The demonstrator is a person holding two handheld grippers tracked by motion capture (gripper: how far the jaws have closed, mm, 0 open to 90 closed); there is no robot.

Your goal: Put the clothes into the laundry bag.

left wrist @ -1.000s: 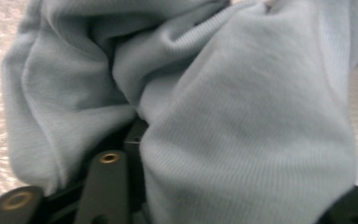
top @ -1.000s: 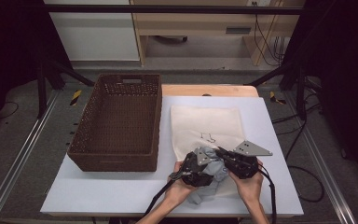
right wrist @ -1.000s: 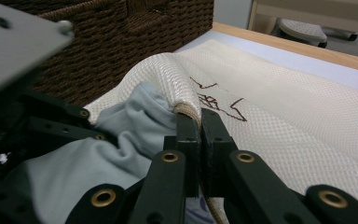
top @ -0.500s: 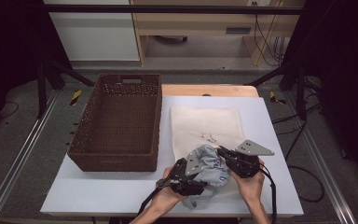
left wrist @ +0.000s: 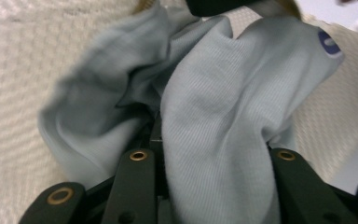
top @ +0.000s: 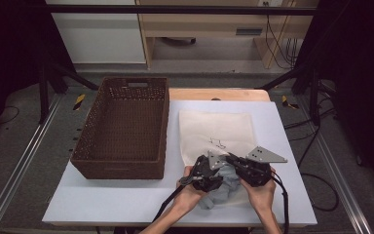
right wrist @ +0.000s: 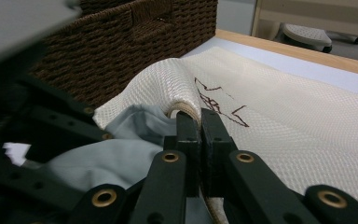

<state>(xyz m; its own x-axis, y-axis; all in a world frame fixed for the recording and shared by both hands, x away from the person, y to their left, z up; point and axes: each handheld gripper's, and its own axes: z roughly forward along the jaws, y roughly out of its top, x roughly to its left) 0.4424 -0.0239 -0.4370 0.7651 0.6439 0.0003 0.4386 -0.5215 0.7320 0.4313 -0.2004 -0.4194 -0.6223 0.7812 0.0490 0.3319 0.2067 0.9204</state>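
Observation:
A cream mesh bag (top: 216,126) with a small dark drawing lies flat on the white table (top: 292,161). At its near end sits a bunched grey-blue cloth (top: 221,191). My right gripper (top: 238,165) is shut on the bag's rolled rim (right wrist: 179,93) and holds it raised. In the left gripper view the cloth (left wrist: 205,107) fills the gap between the black jaws and drapes over them, with the bag's mesh (left wrist: 23,60) behind. The left gripper (top: 208,171) has just been closing its jaws on that cloth, right beside the right gripper.
A dark brown wicker basket (top: 163,122) stands left of the bag, close to both hands, with its wall (right wrist: 135,42) just behind the raised rim. Bare white table lies in front of the basket and right of the bag. Cables trail off the near edge.
The left gripper pulled back toward the near edge with the cloth, then came forward again beside the right gripper. The cloth now sits lower and more bunched. The right gripper kept still.

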